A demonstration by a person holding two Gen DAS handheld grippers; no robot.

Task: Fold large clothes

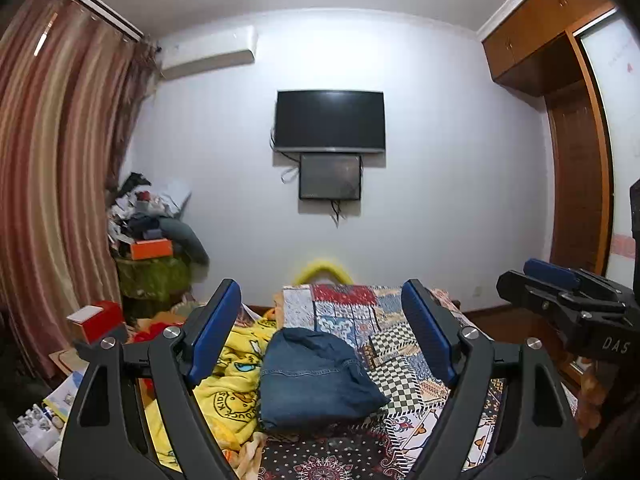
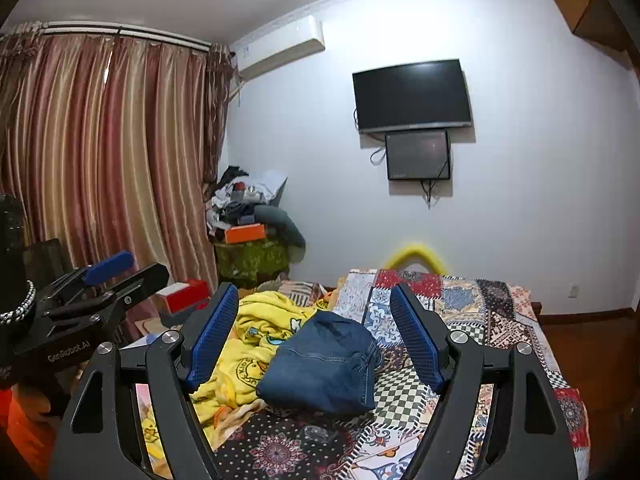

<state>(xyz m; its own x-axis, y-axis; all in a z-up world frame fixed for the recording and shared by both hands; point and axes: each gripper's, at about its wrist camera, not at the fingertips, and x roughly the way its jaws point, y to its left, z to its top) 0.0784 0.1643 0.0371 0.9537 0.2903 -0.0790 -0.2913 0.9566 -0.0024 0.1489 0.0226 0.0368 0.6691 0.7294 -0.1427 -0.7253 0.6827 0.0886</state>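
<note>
A pair of blue jeans (image 1: 316,380), folded into a compact bundle, lies on the patchwork bedspread (image 1: 400,344); it also shows in the right wrist view (image 2: 324,364). My left gripper (image 1: 322,316) is open and empty, held above and short of the jeans. My right gripper (image 2: 312,320) is open and empty too, likewise above the jeans. Each gripper shows in the other's view: the right one at the right edge (image 1: 560,284), the left one at the left edge (image 2: 104,276).
A yellow cartoon blanket (image 1: 228,384) lies crumpled left of the jeans. A red box (image 1: 96,320) and clutter stand left of the bed. A heap of clothes (image 2: 252,208) sits in the corner by the curtain (image 2: 100,152). A wardrobe (image 1: 576,160) is at the right.
</note>
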